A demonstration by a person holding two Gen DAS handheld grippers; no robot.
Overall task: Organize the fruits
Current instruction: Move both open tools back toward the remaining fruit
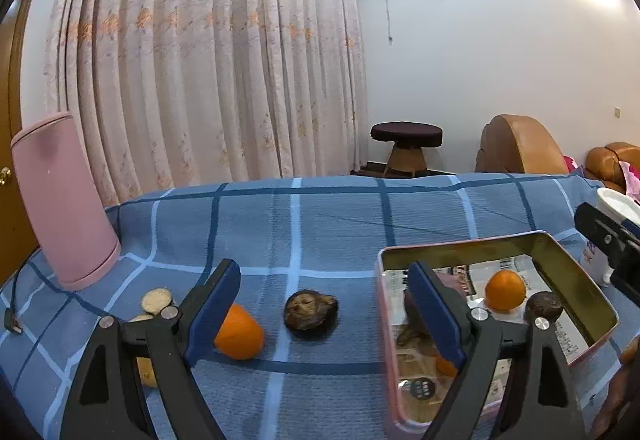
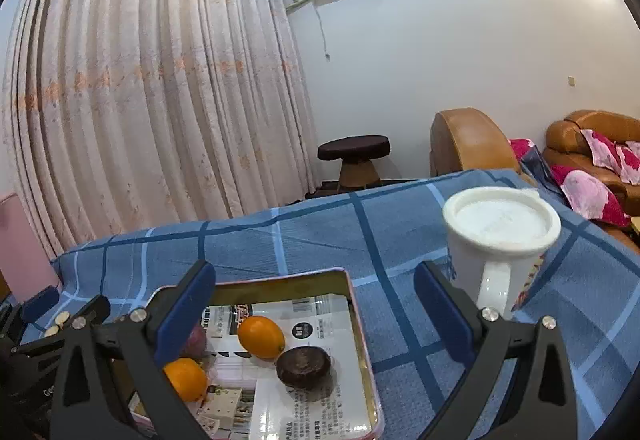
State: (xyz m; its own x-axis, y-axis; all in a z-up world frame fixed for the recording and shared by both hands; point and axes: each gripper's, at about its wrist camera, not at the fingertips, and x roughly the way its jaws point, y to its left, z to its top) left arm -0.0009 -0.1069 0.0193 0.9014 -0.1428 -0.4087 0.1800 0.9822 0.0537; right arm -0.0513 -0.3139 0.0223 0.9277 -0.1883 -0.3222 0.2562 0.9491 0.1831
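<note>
Blue checked cloth (image 1: pixel 320 224) covers the worktop, and on it sits a shallow metal tin (image 2: pixel 362 336) with a pink rim, lined with printed paper (image 2: pixel 316 406). The paper carries a barcode and blocks of small print, but none of it is sharp enough to read; a round dark label near the tin's front corner in the left wrist view is just as illegible. Inside the tin lie an orange fruit (image 2: pixel 261 336), a dark brown wrinkled fruit (image 2: pixel 303 366) touching it, and a second orange fruit (image 2: pixel 185 379) partly behind a blue pad. Outside the tin, on the cloth, rest another orange fruit (image 1: pixel 240 333) and a dark withered fruit (image 1: pixel 311 314), near each other. The left claw (image 1: pixel 324 320) stands released and wide, nothing between its pads. The right claw (image 2: pixel 316 320) is likewise spread and empty above the tin. A white lidded mug (image 2: pixel 500 240) stands just right of the tin, with faint red marks on its side that cannot be read. A pink cylinder (image 1: pixel 60 200) stands at the worktop's far left.
</note>
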